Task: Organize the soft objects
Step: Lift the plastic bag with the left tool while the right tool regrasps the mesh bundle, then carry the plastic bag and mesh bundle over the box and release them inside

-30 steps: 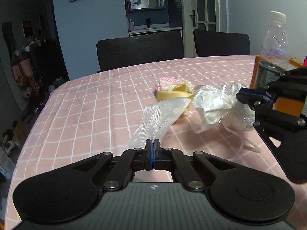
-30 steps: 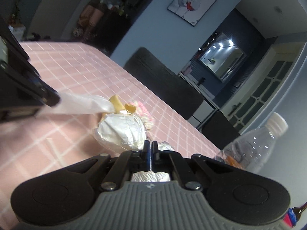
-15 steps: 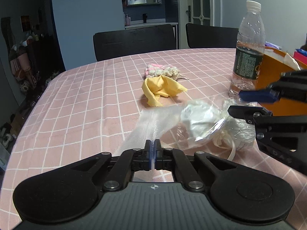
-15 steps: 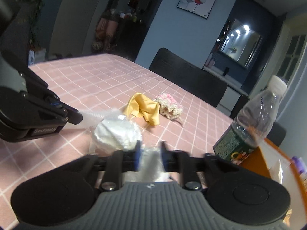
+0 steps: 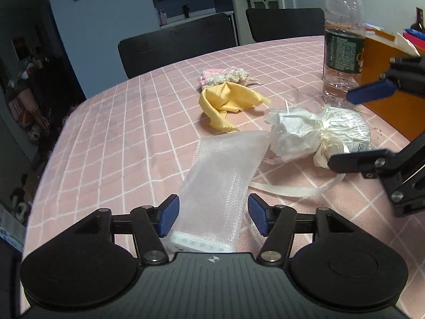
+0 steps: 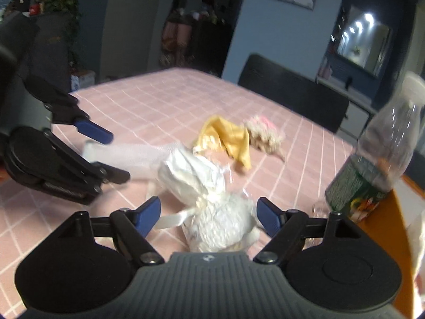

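A sheer white mesh pouch lies flat on the pink checked tablecloth. My left gripper straddles its near end, jaws opening, pads off the fabric. A crinkly white bundle tied with cream ribbon lies to its right. My right gripper stands over the bundle, jaws opening, pads clear of it. The mesh pouch stretches from the bundle toward the left gripper. Farther back lie a yellow cloth and a pink-and-cream knitted piece.
A clear plastic water bottle with a green label stands at the right, next to an orange box. Two dark chairs stand behind the table's far edge. The bottle is close to my right gripper.
Both grippers went from shut to open and let go: the mesh pouch and the white bundle, lifted before, now lie on the cloth. The right gripper swung and levelled out.
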A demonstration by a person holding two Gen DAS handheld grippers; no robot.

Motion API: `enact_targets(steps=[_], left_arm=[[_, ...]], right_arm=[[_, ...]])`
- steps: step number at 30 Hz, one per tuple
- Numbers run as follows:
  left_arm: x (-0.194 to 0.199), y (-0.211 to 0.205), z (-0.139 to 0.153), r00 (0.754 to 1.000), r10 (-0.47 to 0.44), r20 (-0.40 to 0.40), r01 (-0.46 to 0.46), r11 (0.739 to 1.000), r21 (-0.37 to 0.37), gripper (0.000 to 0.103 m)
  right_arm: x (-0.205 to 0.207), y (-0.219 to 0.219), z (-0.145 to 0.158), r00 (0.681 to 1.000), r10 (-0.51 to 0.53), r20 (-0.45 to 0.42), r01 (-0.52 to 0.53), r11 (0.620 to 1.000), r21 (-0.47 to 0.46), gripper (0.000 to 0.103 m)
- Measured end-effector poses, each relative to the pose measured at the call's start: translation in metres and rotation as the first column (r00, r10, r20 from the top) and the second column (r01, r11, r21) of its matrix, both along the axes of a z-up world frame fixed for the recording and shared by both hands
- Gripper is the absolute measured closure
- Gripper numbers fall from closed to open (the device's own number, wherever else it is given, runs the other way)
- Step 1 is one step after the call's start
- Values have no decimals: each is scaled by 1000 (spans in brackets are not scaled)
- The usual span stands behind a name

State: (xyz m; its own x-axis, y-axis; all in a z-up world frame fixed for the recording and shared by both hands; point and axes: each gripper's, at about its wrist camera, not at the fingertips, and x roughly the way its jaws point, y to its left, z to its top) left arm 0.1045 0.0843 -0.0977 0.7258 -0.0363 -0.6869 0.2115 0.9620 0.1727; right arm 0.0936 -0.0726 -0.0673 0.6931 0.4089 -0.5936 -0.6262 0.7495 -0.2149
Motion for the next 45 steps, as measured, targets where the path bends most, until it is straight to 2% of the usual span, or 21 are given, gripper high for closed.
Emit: enact_targets(steps=[2,3,4,7,9,10,12,19,28,33,37,45], left_arm=[[2,2,-3,1000,14,-9,-14,1000,-19,37],[2,3,-4,1000,20,-10,-20,999,-29,42],[3,4,-6,1000,28,-13,-29,999,-40,45],[4,6,-8,999,44,-29,-47,994,-95,67],[3,8,-8,998,53,-34,-57,989,-139,86],[3,8,-9,997,68,-31,-72,986,-147,88],[2,9,-9,996,91,-21,-93,985,-146,101],[-13,9,6,990,139,36,-131,977,-169,103],[-51,2,50,976,148,157,-110,967,-228,103],[-70,-13,81,964,104,244,-38,965,-260,103],[-78,-33,104,949,35,312,58,957,-284,103],[-72,-92,139,906,-103,410,244,919,-309,103]], right_arm=[[6,1,-7,999,-27,-29,26,1000,-6,34],[7,0,-10,998,-38,-45,38,999,2,42],[9,-1,-13,997,-49,-55,50,999,9,45],[12,-5,-19,994,-80,-77,82,996,30,51],[12,-7,-20,993,-87,-85,91,994,54,55],[12,-7,-20,992,-89,-89,95,993,63,57],[11,-8,-21,991,-92,-93,99,992,72,61],[5,-13,-17,990,-104,-93,114,986,119,64],[-22,-38,21,992,-77,-103,100,964,248,64],[-41,-62,48,992,-82,-94,109,939,327,64],[-55,-86,69,989,-122,-88,146,914,379,64],[-74,-152,108,961,-273,-52,268,863,428,64]])
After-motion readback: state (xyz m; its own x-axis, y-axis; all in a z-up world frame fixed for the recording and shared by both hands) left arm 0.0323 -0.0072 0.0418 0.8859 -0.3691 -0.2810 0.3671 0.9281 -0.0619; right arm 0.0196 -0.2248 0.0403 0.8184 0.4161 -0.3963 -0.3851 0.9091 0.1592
